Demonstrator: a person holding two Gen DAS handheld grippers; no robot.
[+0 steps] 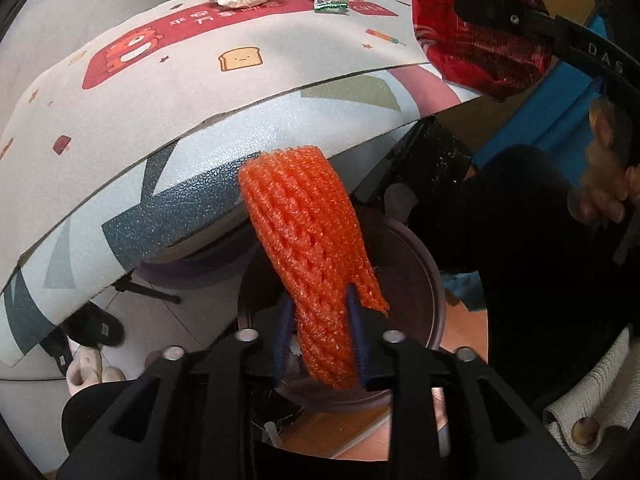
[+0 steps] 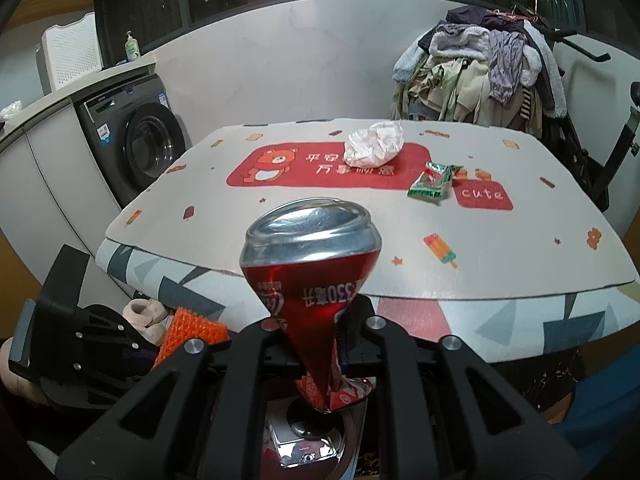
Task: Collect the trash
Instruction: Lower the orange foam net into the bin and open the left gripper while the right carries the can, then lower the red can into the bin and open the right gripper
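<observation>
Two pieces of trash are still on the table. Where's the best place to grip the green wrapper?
Grip the green wrapper across its narrow width at the middle, coming from above. It lies flat and long on the table, apart from the crumpled paper.

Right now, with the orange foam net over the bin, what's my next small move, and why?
Probably spread the left gripper wider: the orange foam net hangs above the bin, yet sits between the fingers. The right gripper clamps the crushed can.

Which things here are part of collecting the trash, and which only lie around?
Job: orange foam net above brown bin; crushed red can; crumpled white paper; green wrapper.
Lying about: washing machine; clothes pile; slippers.
</observation>
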